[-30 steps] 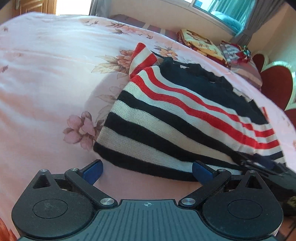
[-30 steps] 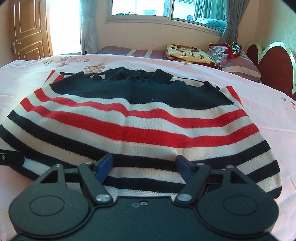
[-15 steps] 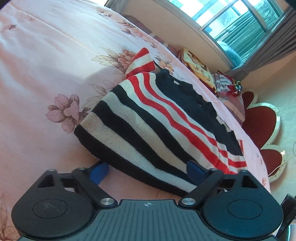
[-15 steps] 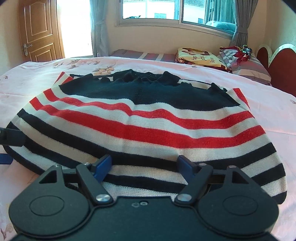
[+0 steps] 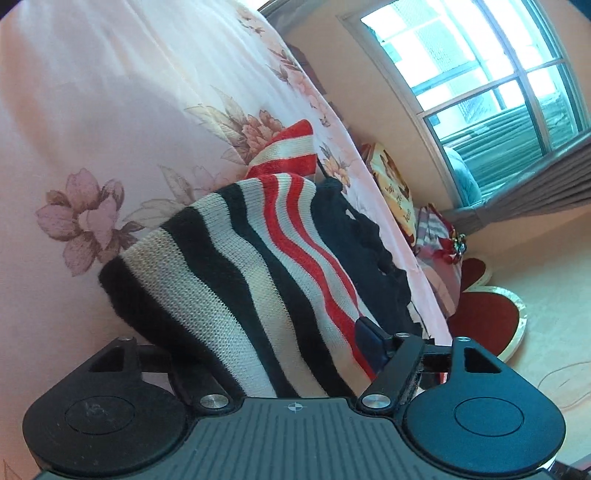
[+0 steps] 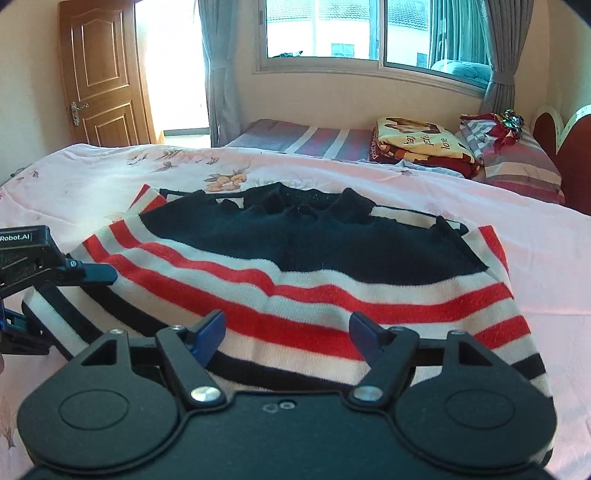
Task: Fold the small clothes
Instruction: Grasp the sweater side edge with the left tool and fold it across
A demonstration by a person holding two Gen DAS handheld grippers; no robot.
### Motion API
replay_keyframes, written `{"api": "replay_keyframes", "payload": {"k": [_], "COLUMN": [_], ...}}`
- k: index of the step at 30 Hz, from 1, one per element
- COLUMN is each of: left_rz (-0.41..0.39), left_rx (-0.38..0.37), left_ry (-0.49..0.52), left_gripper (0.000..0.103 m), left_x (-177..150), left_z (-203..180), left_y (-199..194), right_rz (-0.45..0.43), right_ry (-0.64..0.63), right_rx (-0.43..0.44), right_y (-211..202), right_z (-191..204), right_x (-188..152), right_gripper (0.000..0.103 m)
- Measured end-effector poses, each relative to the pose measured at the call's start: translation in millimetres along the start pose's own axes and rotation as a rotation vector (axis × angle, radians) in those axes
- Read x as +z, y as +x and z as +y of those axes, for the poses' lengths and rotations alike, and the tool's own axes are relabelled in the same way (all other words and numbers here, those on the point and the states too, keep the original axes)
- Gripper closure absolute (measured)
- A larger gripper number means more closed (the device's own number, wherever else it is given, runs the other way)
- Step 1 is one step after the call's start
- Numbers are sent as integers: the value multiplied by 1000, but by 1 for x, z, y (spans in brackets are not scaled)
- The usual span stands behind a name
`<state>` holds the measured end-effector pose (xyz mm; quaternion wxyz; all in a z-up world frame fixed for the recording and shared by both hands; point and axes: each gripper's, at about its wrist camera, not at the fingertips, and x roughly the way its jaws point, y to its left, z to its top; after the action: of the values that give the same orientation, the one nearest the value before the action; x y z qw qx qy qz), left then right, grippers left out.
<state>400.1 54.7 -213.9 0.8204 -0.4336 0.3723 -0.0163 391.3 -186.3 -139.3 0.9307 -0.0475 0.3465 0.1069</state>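
A small knitted sweater [image 6: 314,269] with black, white and red stripes and a black top lies on the pink floral bedspread [image 6: 110,173]. In the left wrist view the sweater's [image 5: 236,280] left hem corner lies between my left gripper's [image 5: 273,347] wide-open jaws; its left finger is hidden under the knit and the right fingertip [image 5: 365,332] shows. My right gripper [image 6: 286,328] is open over the bottom hem, fingers above the striped cloth. The left gripper [image 6: 74,275] also shows at the sweater's left edge.
Folded blankets [image 6: 421,147] and striped pillows [image 6: 517,162] lie at the head of the bed. A red heart-shaped headboard [image 6: 557,144] is at the right. A wooden door [image 6: 99,74] and a window [image 6: 321,29] are beyond the bed.
My left gripper has rolled and pushed in under the sweater's left hem corner, so the cloth now lies between its jaws. My right gripper has lifted and tilted slightly, still open over the hem.
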Motion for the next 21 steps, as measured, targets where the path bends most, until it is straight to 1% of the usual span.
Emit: {"api": "replay_keyframes", "payload": {"k": [1,2,3,4,6,8,10,12,14,15,17,19,21], "left_rz": [-6,-10,-10,-5,-8,-25,-43,-50,-51,-54,-65,-84,-114], "left_rx": [7,15,26,21,0,-2,-3,3,-1,5,14,16,4], "left_ry": [13,16,9,-7,-55,-55,-42,-30,-20,7,63,130,232], "left_gripper": [33,45,54,64,71,76,79,79,80,81,82,83,83], "left_x": [0,1,3,4,6,3,0,-1,0,0,0,1,1], "left_z": [-3,-4,-2,1,9,7,8,7,10,6,-3,-15,-34], "left_y": [3,5,7,9,9,9,5,6,2,0,-2,-6,-12], "right_rz": [4,7,12,14,10,-4,-18,-20,8,45,12,15,20], "right_ry": [-1,-4,-11,-18,-16,-5,15,20,-19,-35,-39,-42,-35], "right_rx": [4,4,0,-3,-1,-11,-24,-41,-85,-99,-92,-97,-90], "right_y": [4,7,10,13,15,14,14,16,24,32,36,36,36], "right_z": [1,2,4,5,5,2,-1,-2,1,2,0,1,-1], "right_x": [2,3,4,4,7,12,16,17,10,4,-9,-8,-6], "right_gripper": [30,30,30,30,31,31,31,31,33,32,30,30,30]}}
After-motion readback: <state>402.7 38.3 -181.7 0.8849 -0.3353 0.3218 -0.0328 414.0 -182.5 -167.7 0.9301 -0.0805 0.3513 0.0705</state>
